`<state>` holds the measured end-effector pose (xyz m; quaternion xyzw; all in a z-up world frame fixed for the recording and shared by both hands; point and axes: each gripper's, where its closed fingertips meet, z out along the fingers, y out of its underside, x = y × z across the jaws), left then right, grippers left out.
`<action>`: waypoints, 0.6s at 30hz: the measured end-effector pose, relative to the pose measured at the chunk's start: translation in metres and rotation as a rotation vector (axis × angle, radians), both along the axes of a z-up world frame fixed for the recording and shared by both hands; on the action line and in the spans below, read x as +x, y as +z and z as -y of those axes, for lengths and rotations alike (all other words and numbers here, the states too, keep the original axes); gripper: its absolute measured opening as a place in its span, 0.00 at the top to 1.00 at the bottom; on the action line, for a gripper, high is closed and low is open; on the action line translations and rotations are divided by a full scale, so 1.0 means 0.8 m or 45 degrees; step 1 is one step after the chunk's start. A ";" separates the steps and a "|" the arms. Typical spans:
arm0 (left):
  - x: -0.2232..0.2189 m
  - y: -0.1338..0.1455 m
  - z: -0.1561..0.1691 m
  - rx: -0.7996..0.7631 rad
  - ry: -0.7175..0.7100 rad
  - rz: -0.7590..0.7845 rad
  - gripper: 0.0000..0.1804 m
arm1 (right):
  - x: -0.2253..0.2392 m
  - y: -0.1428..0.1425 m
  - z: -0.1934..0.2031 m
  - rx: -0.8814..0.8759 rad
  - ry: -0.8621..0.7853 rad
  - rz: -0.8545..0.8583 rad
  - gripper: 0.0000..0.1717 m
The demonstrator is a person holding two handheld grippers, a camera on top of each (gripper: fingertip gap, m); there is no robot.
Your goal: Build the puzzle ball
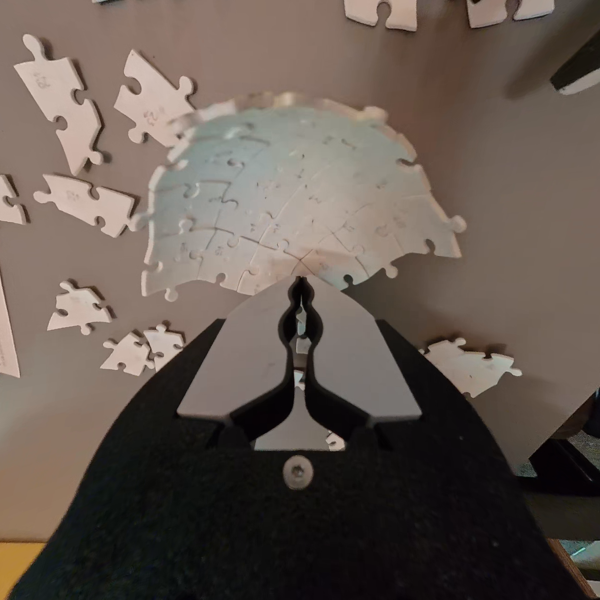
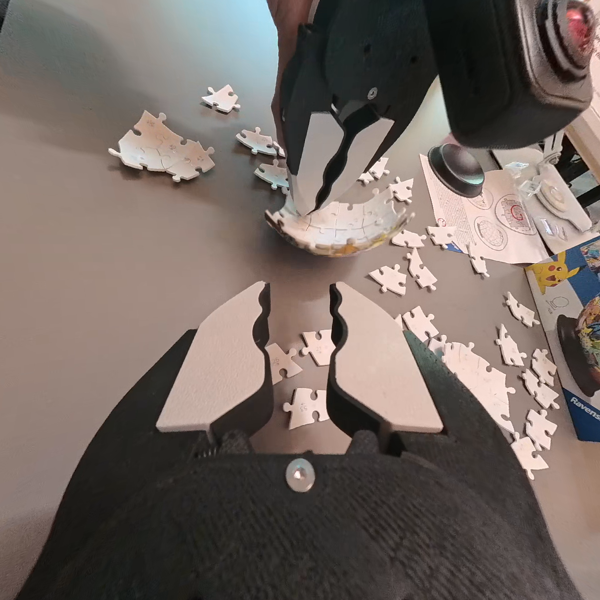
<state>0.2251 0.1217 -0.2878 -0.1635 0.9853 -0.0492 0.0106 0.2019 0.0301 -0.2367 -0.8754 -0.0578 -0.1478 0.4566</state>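
A bowl-shaped shell of joined white puzzle pieces (image 1: 292, 201) sits on the grey table (image 1: 487, 227). In the right wrist view its (image 2: 354, 227) outer side shows a coloured print. My left gripper (image 1: 302, 278) is shut, with nothing seen between the pads. Its closed tips rest on the shell's inner surface near the rim, as the right wrist view (image 2: 310, 211) also shows. My right gripper (image 2: 299, 285) is open and empty, in front of the shell and apart from it. Loose white pieces (image 2: 305, 407) lie on the table below its fingers.
Several loose white pieces (image 2: 388, 279) are scattered right of the shell. A smaller joined patch (image 2: 162, 152) lies far left, a curved one (image 2: 477, 380) right. A printed sheet (image 2: 506, 220), black stand (image 2: 457, 172), clear plastic parts (image 2: 552, 201) and puzzle box (image 2: 574, 324) line the right edge. My right fingertips sit around 11 cm from my left ones.
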 end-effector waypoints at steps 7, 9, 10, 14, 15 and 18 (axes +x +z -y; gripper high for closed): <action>-0.002 0.000 -0.006 0.080 -0.034 0.014 1.00 | 0.000 -0.005 0.001 -0.015 0.005 -0.013 0.80; -0.002 -0.001 -0.007 0.095 -0.041 0.018 1.00 | 0.000 -0.006 0.002 -0.017 0.003 -0.012 0.80; -0.002 -0.001 -0.007 0.097 -0.040 0.020 1.00 | 0.000 -0.006 0.002 -0.017 0.004 -0.014 0.80; 0.001 -0.001 -0.008 0.082 -0.013 0.016 1.00 | 0.000 -0.007 0.003 -0.020 0.002 -0.015 0.80; 0.001 -0.001 -0.008 0.072 0.003 0.012 1.00 | 0.000 -0.007 0.003 -0.024 0.002 -0.015 0.80; 0.002 -0.001 -0.008 0.043 0.060 -0.009 1.00 | 0.000 -0.008 0.004 -0.029 0.003 -0.016 0.80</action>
